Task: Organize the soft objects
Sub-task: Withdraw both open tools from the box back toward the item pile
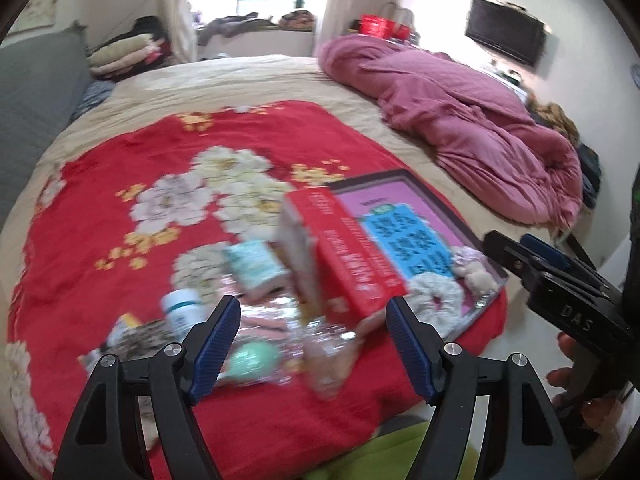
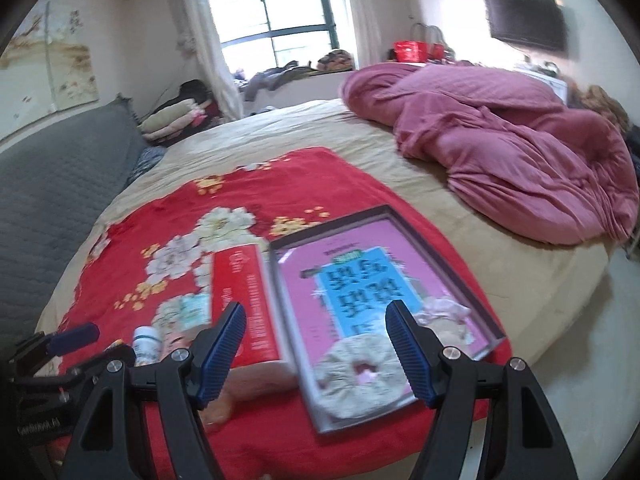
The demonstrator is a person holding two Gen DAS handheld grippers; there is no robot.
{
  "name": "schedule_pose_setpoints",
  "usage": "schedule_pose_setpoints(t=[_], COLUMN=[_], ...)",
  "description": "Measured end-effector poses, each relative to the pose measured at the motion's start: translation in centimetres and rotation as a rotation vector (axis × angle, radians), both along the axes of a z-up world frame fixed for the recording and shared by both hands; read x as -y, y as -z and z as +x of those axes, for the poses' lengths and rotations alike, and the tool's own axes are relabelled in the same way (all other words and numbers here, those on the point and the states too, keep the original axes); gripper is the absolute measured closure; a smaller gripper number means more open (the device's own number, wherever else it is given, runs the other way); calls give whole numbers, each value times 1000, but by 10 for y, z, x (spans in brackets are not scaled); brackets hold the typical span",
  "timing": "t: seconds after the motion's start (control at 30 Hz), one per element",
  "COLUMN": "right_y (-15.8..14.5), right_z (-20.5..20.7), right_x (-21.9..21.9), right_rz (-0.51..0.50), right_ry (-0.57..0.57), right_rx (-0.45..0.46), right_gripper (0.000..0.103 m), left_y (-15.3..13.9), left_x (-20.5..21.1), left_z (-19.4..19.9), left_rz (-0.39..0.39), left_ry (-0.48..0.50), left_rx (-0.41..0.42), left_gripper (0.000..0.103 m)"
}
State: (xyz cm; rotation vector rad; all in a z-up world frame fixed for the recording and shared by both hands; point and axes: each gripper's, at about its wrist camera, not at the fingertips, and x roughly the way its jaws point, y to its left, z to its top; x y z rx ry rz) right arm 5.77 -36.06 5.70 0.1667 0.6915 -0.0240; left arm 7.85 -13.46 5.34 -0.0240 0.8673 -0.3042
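both tools (image 1: 312,344) (image 2: 316,350) agape, seemingly empty, above tray (image 2: 280,252)

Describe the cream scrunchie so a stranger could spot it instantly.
Find the red floral blanket on the bed, then the shallow pink-lined tray lying on it. The cream scrunchie sits in the tray's nearest corner: a puffy, ruffled ring with a hole, paler and larger than the pink soft items behind it.

Daylight poured through a large window (image 2: 272,20) with pale curtains (image 2: 204,40); a wall-mounted television (image 2: 526,20) hung on the white wall beyond the bed (image 2: 280,128) and its grey headboard (image 2: 52,184).
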Motion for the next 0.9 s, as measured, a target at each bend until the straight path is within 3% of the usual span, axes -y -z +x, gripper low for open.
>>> schedule_pose_setpoints(t=[0.3,0.53,0.9], right_y=[-6,3,20], right_z=[-3,-5,-12], right_x=[-69,-97,-126], right_rz=[-28,-21,-39], right_ry=[-124,-175,-215], right_rx=[-4,-42,-87], right_gripper=[31,31,31], left_y=[4,14,41], left_x=[-100,-158,-198], left_z=[-16,-31,-52], left_rz=[-11,-26,-34], left_ry=[-175,-282,-342], left_rx=[-19,-49,-99], left_gripper=[26,26,26])
